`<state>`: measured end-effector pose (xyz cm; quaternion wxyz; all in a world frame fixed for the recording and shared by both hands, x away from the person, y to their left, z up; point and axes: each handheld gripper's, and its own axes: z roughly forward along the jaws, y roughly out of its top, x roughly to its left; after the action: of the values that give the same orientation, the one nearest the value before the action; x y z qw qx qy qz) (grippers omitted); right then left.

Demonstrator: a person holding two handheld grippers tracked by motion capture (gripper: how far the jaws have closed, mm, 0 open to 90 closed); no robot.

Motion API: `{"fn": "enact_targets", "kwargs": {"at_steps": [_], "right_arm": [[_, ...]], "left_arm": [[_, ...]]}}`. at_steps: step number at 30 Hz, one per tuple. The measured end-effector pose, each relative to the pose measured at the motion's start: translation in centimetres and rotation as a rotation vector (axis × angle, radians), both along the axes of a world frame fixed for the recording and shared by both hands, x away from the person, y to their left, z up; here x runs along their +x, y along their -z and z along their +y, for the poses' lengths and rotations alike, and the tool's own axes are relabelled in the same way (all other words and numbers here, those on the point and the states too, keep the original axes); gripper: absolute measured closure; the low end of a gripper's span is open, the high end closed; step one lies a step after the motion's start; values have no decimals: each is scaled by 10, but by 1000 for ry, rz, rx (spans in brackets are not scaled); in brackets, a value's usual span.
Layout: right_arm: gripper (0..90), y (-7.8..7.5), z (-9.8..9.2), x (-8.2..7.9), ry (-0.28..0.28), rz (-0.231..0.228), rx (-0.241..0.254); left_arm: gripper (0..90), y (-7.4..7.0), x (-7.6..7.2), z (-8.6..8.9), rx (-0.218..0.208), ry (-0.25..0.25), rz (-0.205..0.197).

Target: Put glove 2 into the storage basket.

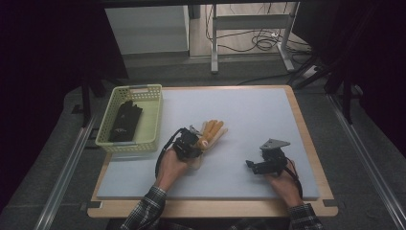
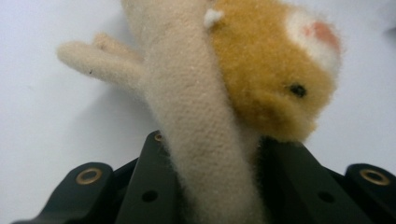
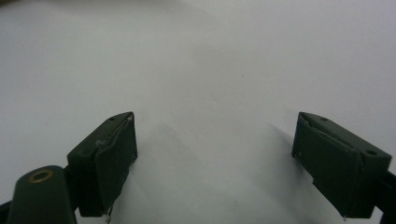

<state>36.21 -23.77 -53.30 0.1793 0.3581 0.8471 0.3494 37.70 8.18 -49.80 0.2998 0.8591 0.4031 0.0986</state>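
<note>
A beige and orange plush glove (image 1: 212, 131) lies near the middle of the white board (image 1: 249, 108), its fingers pointing away from me. My left gripper (image 1: 194, 143) is shut on its near end. In the left gripper view the two black jaws press the beige fleece (image 2: 205, 140) from both sides, and an orange fuzzy patch with a small dark eye (image 2: 275, 70) sits just above the right jaw. My right gripper (image 1: 252, 166) rests to the right, apart from the glove. Its jaws (image 3: 215, 140) stand wide open over bare white board with nothing between them.
A pale green basket (image 1: 156, 115) stands at the board's left edge with a black glove (image 1: 125, 120) inside. The board lies on a wooden tabletop (image 1: 309, 139). Beyond the table are metal desk legs (image 1: 214, 43) and cables on the floor.
</note>
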Motion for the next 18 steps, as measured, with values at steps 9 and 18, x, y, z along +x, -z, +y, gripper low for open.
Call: {"fn": "enact_targets", "kwargs": {"at_steps": [9,18], "right_arm": [[136,0,0,0,0,0,0],[136,0,0,0,-1,-1,0]], "left_arm": [[745,-26,10,17,-4,-48,-24],[743,-53,20,39,4,-95,-45]]}}
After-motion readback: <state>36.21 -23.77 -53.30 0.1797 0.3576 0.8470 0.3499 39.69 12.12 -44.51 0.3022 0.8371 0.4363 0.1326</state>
